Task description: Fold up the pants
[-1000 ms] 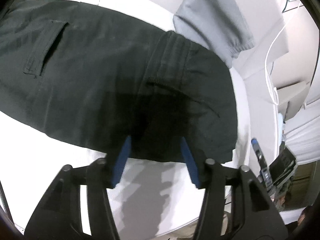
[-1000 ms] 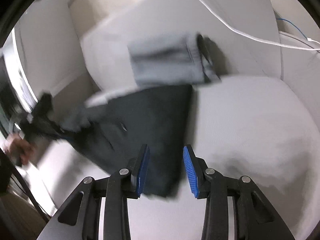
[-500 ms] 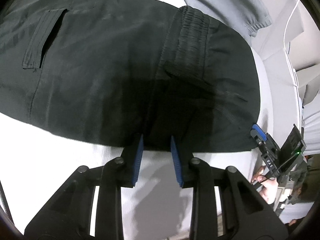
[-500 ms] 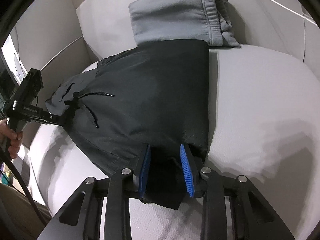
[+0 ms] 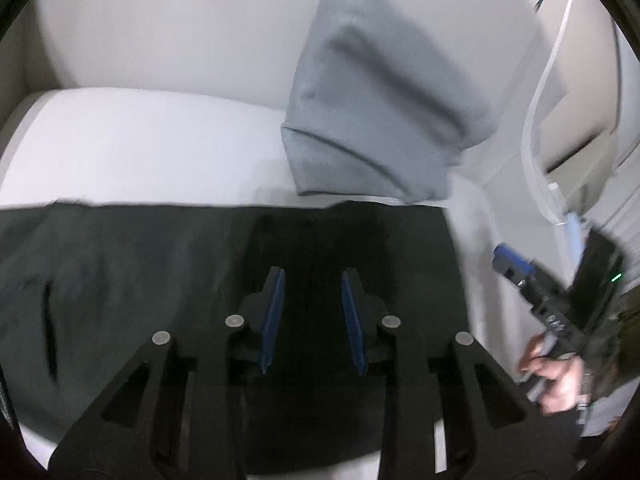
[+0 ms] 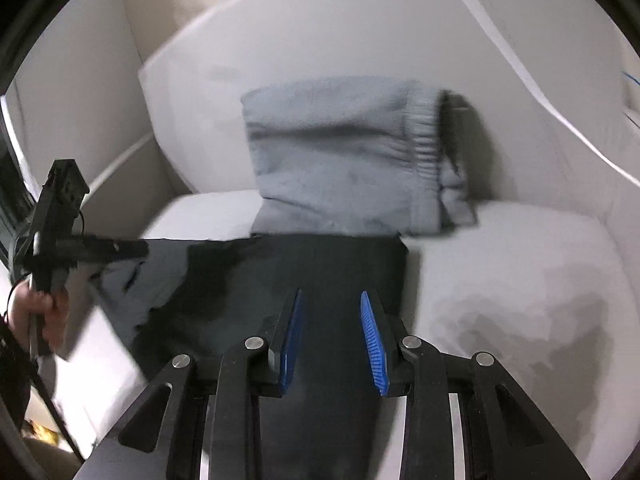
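Left claw: the left claw point(image 5: 312, 300) fills the bottom centre of the left wrist view, its blue-padded fingers point(image 5: 273, 320) standing apart with nothing between them but the dark cloth lying below.
Right claw: the right claw point(image 6: 331, 330) sits at the bottom centre of the right wrist view, fingers point(image 6: 374, 344) likewise spread apart and gripping nothing; in the left wrist view it shows at the right edge, held in a bare hand point(image 5: 554, 376) (motion-blurred).
Black pants: the black pants point(image 5: 168, 264) lie flat across the lower half of the left wrist view, a slit pocket point(image 5: 50, 332) at the lower left, their far edge running straight across mid-frame. In the right wrist view the same pants point(image 6: 280, 280) spread from lower centre toward the left.
Cushion: a white seat cushion point(image 6: 520, 300) carries the pants, bare at the right of the right wrist view.
Grey sweatpants: folded grey sweatpants point(image 6: 344, 160) rest just beyond the far edge of the black pants, centre of frame, ribbed waistband to the right, leaning against the white back cushion point(image 6: 360, 32).
Cable: a white cable point(image 6: 520, 68) crosses the upper right.
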The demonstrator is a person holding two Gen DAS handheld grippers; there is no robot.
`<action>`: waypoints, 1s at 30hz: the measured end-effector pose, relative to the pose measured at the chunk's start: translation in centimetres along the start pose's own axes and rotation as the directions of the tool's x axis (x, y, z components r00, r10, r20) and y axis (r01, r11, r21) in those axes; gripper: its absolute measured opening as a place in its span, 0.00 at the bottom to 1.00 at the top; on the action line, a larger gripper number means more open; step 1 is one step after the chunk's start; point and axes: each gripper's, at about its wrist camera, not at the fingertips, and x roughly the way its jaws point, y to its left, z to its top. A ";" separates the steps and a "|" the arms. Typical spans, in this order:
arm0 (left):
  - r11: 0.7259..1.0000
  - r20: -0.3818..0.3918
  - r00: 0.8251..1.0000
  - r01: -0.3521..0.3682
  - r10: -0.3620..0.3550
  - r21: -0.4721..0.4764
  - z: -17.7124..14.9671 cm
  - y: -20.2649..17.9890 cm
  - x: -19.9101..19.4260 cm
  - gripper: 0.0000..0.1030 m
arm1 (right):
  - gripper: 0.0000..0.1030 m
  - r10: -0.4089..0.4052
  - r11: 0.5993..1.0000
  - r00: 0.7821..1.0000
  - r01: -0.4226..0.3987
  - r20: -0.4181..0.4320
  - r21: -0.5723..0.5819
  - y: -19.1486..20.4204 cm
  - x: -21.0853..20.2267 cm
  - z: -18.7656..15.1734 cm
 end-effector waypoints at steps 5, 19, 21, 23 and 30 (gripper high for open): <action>0.997 -0.040 0.996 -0.075 0.075 0.013 0.7 1.4 3.7 0.21 | 0.30 -0.032 0.999 0.995 0.028 -0.094 -0.036 -0.2 6.9 1.0; 0.993 -0.003 1.000 -0.018 0.017 -0.119 -0.3 3.9 3.0 0.27 | 0.33 0.057 0.996 0.993 -0.050 -0.103 0.067 -3.4 7.6 -0.3; 0.989 0.037 0.999 0.037 -0.032 -0.141 -0.3 4.2 1.4 0.39 | 0.54 0.136 0.985 0.988 -0.128 -0.069 0.115 -4.5 5.1 -1.5; 0.982 0.089 0.992 0.102 -0.089 -0.156 -0.6 4.2 -0.8 0.60 | 0.65 0.195 0.970 0.979 -0.183 -0.059 0.163 -6.4 3.4 -3.3; 0.971 0.220 0.959 0.208 -0.178 -0.121 -4.4 4.8 -10.5 0.66 | 0.65 0.344 0.899 0.935 -0.304 -0.082 0.315 -10.7 3.3 -8.1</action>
